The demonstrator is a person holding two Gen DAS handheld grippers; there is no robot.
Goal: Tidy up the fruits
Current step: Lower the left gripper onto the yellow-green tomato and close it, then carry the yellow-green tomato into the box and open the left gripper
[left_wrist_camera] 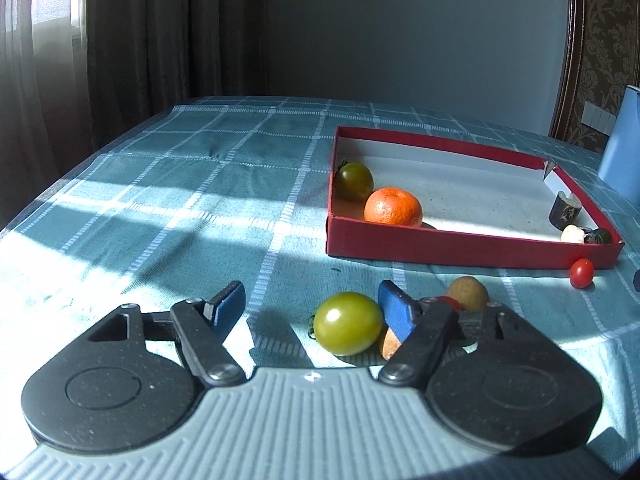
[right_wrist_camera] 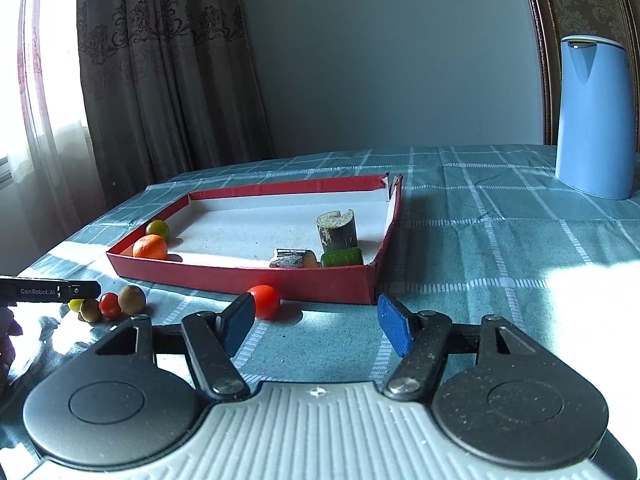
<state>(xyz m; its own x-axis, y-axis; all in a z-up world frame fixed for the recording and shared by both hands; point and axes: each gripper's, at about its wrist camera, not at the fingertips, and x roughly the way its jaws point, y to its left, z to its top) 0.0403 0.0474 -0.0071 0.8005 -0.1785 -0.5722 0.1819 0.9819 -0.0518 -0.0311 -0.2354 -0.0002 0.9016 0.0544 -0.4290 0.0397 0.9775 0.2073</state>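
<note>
My left gripper (left_wrist_camera: 310, 306) is open low over the table, with a green tomato (left_wrist_camera: 347, 329) between its fingers, close to the right finger (left_wrist_camera: 394, 312). A brown round fruit (left_wrist_camera: 467, 293) and other small pieces lie behind that finger. A red shallow box (left_wrist_camera: 440, 242) holds a dark green tomato (left_wrist_camera: 353, 181), an orange (left_wrist_camera: 393, 207) and cut pieces (left_wrist_camera: 564, 210). A red cherry tomato (left_wrist_camera: 581, 273) lies outside the box. My right gripper (right_wrist_camera: 316, 320) is open and empty; the red cherry tomato (right_wrist_camera: 264, 301) lies just beyond its left finger (right_wrist_camera: 239, 322).
A blue jug (right_wrist_camera: 592, 116) stands at the back right on the checked teal tablecloth (left_wrist_camera: 180, 184). Small brown, red and yellow fruits (right_wrist_camera: 108, 305) lie in a cluster left of the box (right_wrist_camera: 224, 278). Curtains hang behind the table's far left edge.
</note>
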